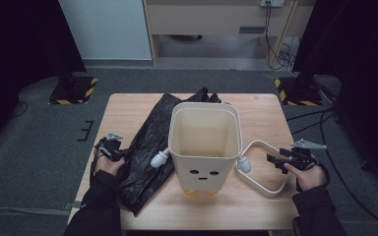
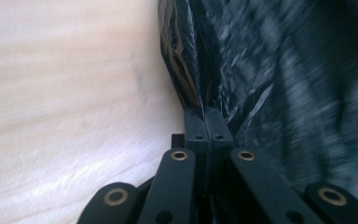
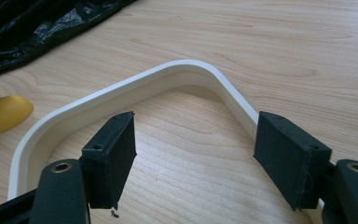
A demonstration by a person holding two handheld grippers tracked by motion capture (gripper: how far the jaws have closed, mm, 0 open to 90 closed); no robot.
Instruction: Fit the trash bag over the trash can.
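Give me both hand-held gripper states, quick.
Left hand-held gripper: shut on the edge of the black bag.
Right hand-held gripper: open, jaws apart, holding nothing, at the white frame lying on the table.

The black bag (image 2: pixel 284 70) is smeared with blur in the left gripper view, and the bin (image 1: pixel 205 142) hides its middle in the high view. The white handle (image 3: pixel 135 88) runs off the right gripper view's bottom edge.
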